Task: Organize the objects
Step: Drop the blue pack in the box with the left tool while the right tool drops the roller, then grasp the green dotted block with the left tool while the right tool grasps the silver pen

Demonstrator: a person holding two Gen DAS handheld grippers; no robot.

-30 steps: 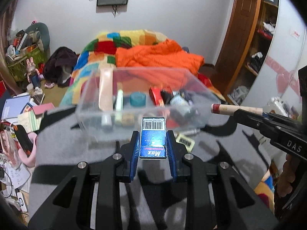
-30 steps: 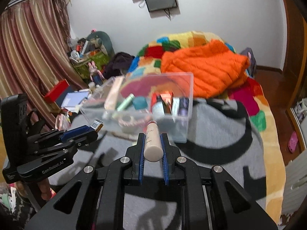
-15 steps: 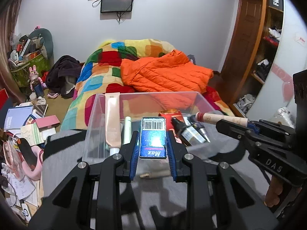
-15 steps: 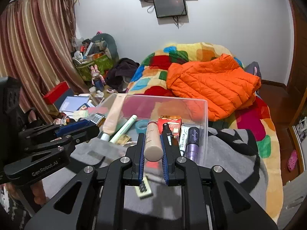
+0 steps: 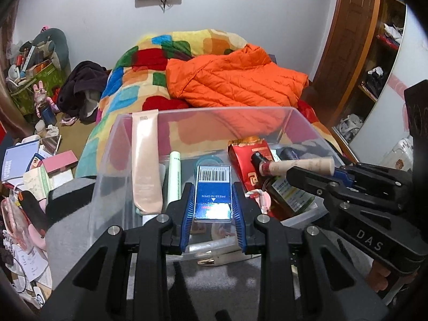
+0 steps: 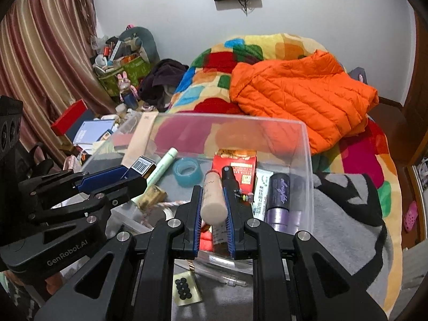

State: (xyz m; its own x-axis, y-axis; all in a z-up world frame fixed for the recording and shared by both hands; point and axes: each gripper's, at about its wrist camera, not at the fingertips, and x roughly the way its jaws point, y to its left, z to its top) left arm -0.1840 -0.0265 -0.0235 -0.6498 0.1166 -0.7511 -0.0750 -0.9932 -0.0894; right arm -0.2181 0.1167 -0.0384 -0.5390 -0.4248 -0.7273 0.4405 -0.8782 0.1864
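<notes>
A clear plastic bin (image 5: 299, 119) (image 6: 307, 160) sits on a grey blanket and holds a beige tube (image 5: 145, 160), a green tube (image 6: 164, 164), a teal tape roll (image 6: 187, 172), a red carton (image 6: 240, 165) and a purple tube (image 6: 279, 195). My left gripper (image 5: 213, 208) is shut on a blue barcoded box (image 5: 213, 192) and holds it over the bin's near side; it also shows in the right wrist view (image 6: 133, 175). My right gripper (image 6: 213, 214) is shut on a beige foundation bottle (image 6: 212, 196), over the bin's near right part; the bottle also shows in the left wrist view (image 5: 299, 164).
A pen (image 5: 214, 259) and a small card of black dots (image 6: 186, 289) lie on the grey blanket (image 6: 347, 227) in front of the bin. An orange jacket (image 5: 232, 80) lies on the colourful bedspread behind. Cluttered books and boxes (image 5: 34, 165) fill the floor at left.
Both grippers have moved forward and up to the bin with their loads; they now hang over its near rim, closer to the contents than before.
</notes>
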